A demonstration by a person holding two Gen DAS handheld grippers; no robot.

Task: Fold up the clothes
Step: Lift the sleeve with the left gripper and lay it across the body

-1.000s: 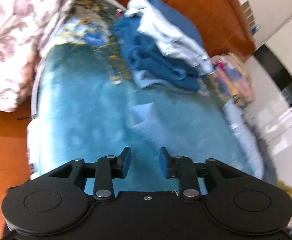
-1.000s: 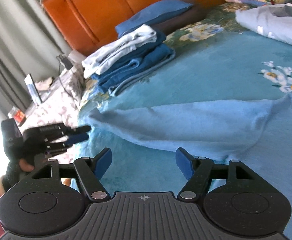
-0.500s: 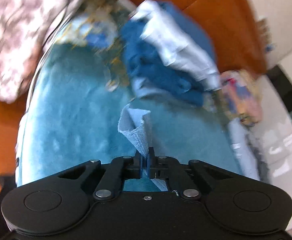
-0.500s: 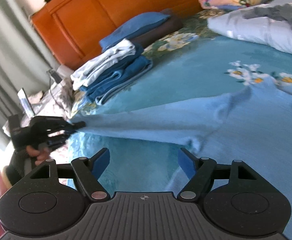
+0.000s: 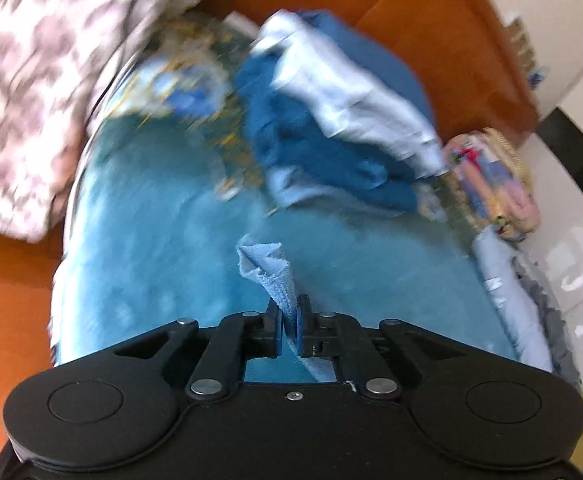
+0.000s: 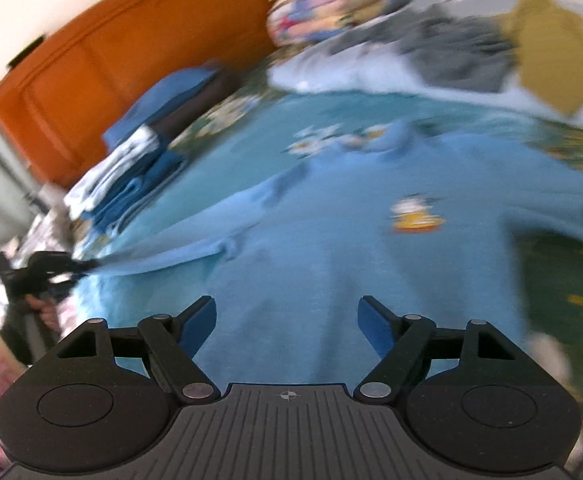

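A light blue sweater (image 6: 331,240) lies spread flat on the teal bedspread (image 6: 251,136), chest up, with a small cartoon patch (image 6: 415,216) on its front. One sleeve (image 6: 179,252) stretches away from the body of the sweater toward the side of the bed where the stack (image 6: 131,184) sits.

The left gripper (image 5: 289,322) has its jaws pinched tight on the end of that sleeve; the cuff (image 5: 265,266) bunches up and sticks out just past the pads, lifted off the bedspread. In the right wrist view the same gripper (image 6: 57,270) shows at the sleeve's far end, with a hand (image 6: 45,308) below it, though blur hides the detail there.

The right gripper (image 6: 287,318) hovers over the lower body of the sweater with its jaws standing wide apart. They have just been opening further, and nothing is between the blue pads (image 6: 199,318); they touch no cloth.

Beyond the sleeve from the sweater, a stack of folded clothes (image 5: 331,132), dark blue with pale pieces on top, sits near the orange headboard (image 6: 111,60). A blue pillow (image 6: 171,96) lies beside the stack. On the far side of the sweater from the right gripper are a flowered bundle (image 6: 323,8), a grey garment (image 6: 451,52) and a mustard one (image 6: 555,56), all heaped on pale bedding (image 6: 351,72). A floral pink cloth (image 5: 23,92) lies off the bed's edge, past the sleeve.
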